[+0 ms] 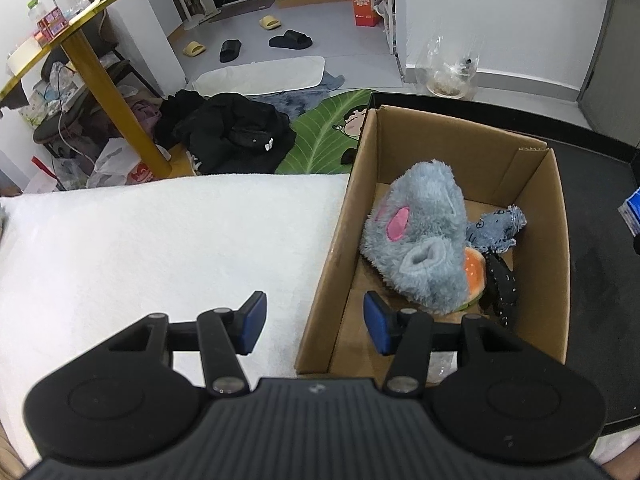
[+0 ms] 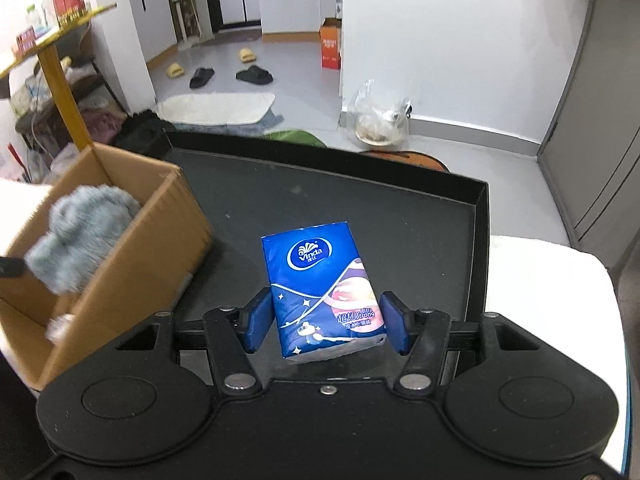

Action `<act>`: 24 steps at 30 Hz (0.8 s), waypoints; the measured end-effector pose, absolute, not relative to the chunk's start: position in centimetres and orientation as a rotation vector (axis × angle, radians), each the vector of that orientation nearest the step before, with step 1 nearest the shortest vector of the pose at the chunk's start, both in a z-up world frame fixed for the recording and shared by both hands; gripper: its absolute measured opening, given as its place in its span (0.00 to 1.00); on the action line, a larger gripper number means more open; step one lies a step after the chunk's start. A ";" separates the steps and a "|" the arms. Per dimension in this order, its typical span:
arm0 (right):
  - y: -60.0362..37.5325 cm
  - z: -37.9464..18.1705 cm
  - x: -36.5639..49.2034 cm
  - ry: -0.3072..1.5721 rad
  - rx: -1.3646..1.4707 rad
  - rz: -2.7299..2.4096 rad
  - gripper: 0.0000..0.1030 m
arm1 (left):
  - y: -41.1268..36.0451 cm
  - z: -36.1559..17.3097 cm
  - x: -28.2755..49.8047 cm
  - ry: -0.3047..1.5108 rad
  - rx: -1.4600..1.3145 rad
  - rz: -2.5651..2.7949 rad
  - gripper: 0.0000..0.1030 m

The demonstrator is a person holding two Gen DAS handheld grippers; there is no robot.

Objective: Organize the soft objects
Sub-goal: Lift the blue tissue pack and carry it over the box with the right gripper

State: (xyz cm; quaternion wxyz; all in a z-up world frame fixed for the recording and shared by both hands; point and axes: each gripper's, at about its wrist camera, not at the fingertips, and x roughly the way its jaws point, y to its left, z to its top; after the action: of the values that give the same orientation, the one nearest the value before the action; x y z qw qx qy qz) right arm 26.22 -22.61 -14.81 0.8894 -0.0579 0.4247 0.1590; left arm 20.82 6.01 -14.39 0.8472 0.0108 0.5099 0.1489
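- In the box [image 1: 532, 200]: plush [image 1: 424, 240], cloth [image 1: 496, 228] already stowed.
- Beside the box: right gripper [image 2: 325, 322] grips tissue pack [image 2: 320, 280], still to go in.
- Left gripper [image 1: 314, 322] half-open, empty.

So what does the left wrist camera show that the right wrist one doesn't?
Only the left wrist view: the left gripper, open with nothing between its pads, the white towel, and the box's smaller contents, a blue cloth toy and an orange piece. Only the right wrist view: the right gripper shut on the blue tissue pack, above the black tray. Both: the cardboard box holding the grey plush.
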 end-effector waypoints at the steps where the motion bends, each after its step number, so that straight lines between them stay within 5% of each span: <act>1: -22.6 -14.5 26.1 0.879 -0.112 0.332 0.54 | 6.2 -14.4 20.8 1.076 0.017 0.312 0.51; 24: -15.7 -8.4 23.2 0.811 -0.086 0.471 0.54 | 8.2 -14.4 19.9 1.065 -0.113 0.256 0.50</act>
State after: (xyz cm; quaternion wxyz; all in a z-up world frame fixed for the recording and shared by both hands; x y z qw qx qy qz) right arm 23.22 -15.75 -8.38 0.8911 -0.0413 0.3907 0.2269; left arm 19.85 8.18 -14.39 0.8523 -0.0539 0.5059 0.1215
